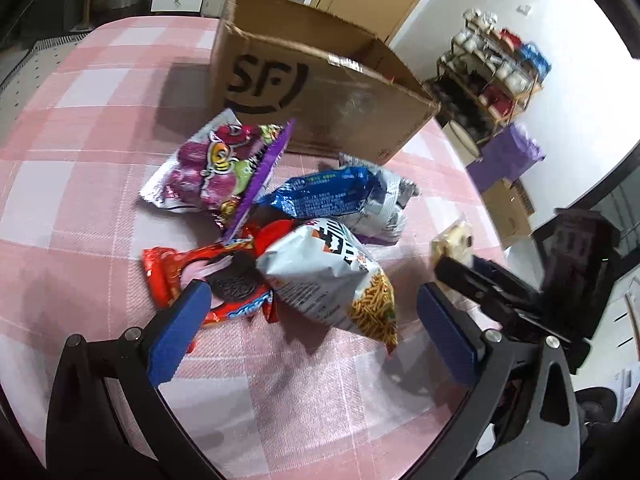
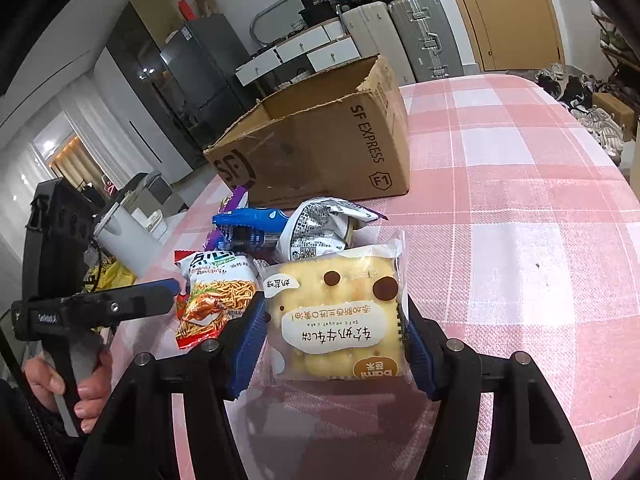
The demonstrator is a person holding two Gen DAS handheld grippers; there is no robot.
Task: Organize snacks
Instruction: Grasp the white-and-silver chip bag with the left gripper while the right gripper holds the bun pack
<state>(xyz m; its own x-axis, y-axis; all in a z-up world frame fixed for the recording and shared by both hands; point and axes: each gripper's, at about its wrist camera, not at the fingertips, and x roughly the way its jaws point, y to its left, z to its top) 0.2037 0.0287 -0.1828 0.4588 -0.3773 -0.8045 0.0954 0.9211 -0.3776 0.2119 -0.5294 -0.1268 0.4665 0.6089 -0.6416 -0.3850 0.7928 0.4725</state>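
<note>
A pile of snack bags lies on the pink checked tablecloth (image 1: 80,200) in front of an open cardboard box (image 1: 320,92): a purple gummy bag (image 1: 212,168), a blue bag (image 1: 328,196), a red cookie pack (image 1: 224,288) and a white noodle-snack bag (image 1: 332,276). My left gripper (image 1: 314,324) hangs open just above the near side of the pile, with nothing between its pads. My right gripper (image 2: 332,348) is shut on a clear packet of yellow crackers (image 2: 336,312), held above the cloth to the right of the pile. That cracker packet (image 1: 452,244) also shows in the left wrist view.
The cardboard box (image 2: 320,152) stands at the table's far side, its top open. The cloth to the right of the box is bare (image 2: 520,200). A hand (image 2: 84,392) holds the left gripper's handle. Suitcases (image 2: 400,36) and a shoe rack (image 1: 496,76) stand beyond the table.
</note>
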